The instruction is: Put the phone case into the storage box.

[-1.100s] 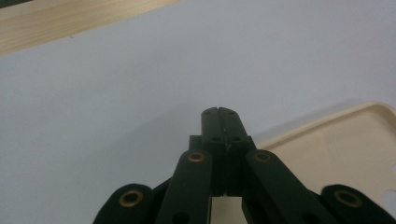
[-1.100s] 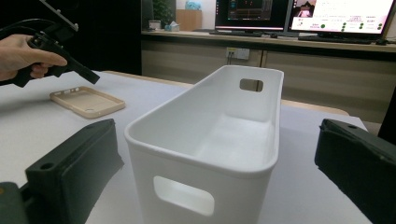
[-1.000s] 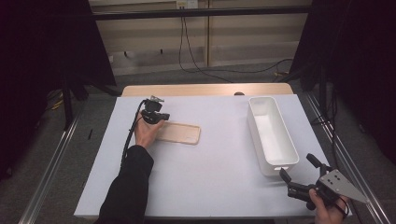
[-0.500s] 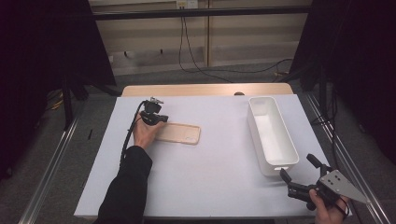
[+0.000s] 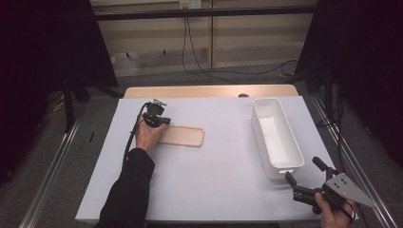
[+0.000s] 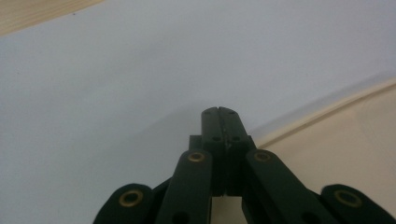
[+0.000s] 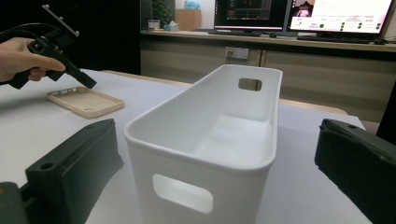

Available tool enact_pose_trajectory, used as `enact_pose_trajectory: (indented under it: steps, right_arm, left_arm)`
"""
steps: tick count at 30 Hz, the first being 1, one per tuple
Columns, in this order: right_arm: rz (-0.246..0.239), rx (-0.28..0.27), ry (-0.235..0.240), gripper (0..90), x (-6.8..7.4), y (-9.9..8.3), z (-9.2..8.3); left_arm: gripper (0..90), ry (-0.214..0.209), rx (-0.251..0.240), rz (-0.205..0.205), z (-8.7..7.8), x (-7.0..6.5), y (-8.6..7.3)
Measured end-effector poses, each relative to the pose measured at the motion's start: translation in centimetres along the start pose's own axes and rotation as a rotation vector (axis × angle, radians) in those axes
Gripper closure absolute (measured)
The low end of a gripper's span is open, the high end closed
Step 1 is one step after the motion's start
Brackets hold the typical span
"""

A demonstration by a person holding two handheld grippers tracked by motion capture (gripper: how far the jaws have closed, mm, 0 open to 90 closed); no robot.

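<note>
A beige phone case (image 5: 183, 136) lies flat on the white tabletop, left of centre. My left gripper (image 5: 164, 122) is shut with nothing between its jaws, and its tip points down by the case's left end. In the left gripper view the shut jaws (image 6: 219, 113) hover over the white surface just beside the case's rim (image 6: 336, 140). My right gripper (image 5: 302, 170) is open at the table's front right, level with the near end of an empty white bin (image 5: 278, 137). In the right gripper view that bin (image 7: 205, 154) stands straight ahead of the wide-open jaws, beyond their tips, with the case (image 7: 86, 101) and the left gripper (image 7: 88, 84) farther off.
The white tabletop (image 5: 214, 175) has a wooden strip (image 5: 209, 91) along its far edge. Metal rails (image 5: 52, 166) run along both sides of the table, and cables (image 5: 199, 61) lie on the floor behind. Monitors (image 7: 299, 14) stand on a counter beyond the bin.
</note>
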State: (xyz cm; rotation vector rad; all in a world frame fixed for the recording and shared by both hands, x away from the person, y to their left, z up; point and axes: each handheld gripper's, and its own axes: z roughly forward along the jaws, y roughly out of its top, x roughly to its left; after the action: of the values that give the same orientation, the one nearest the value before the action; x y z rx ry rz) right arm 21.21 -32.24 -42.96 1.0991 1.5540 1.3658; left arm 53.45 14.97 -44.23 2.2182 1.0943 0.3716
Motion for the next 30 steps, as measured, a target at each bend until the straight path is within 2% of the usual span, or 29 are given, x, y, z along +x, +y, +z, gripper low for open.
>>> enact_pose_trajectory:
  steps: [4,6,9,15,17,19,24,25,28,30]
  right_arm:
    - [0.001,-0.002,-0.001,0.0,0.03,0.01,-0.02]
    - [0.000,-0.002,-0.003,0.0,0.03,0.00,-0.05]
    - [0.002,-0.001,-0.005,0.0,0.01,-0.01,-0.04]
    - [0.001,-0.001,-0.008,0.0,-0.02,0.00,-0.11]
    - [0.000,-0.002,-0.007,0.0,0.00,0.00,-0.14]
    - [0.000,-0.002,-0.007,0.0,-0.01,-0.01,-0.14]
    - [-0.002,-0.002,-0.008,0.0,-0.01,0.00,-0.15]
    - [-0.001,-0.001,-0.007,0.0,0.00,-0.01,-0.14]
    - [0.000,-0.001,-0.009,0.0,-0.03,-0.02,-0.16]
    - [0.000,0.000,-0.009,0.0,-0.04,-0.03,-0.18]
  left_arm:
    - [90.0,-0.004,0.004,0.000,-0.09,-0.03,-0.06]
    - [90.0,0.009,0.010,0.016,-0.12,-0.30,-0.03]
    - [90.0,0.005,0.017,0.027,-0.22,-0.35,-0.01]
    - [90.0,-0.008,0.031,0.014,-0.29,-0.38,0.09]
    - [90.0,-0.017,0.044,0.026,-0.42,-0.21,0.07]
    - [90.0,-0.030,0.032,0.003,-0.35,-0.08,-0.02]
    - [90.0,-0.017,0.043,0.007,0.11,0.04,-0.18]
    - [90.0,-0.009,0.058,0.028,0.11,-0.02,-0.12]
    - [90.0,-0.014,0.059,0.024,-0.02,-0.12,-0.21]
    - [90.0,-0.020,0.076,0.048,-0.24,-0.03,-0.25]
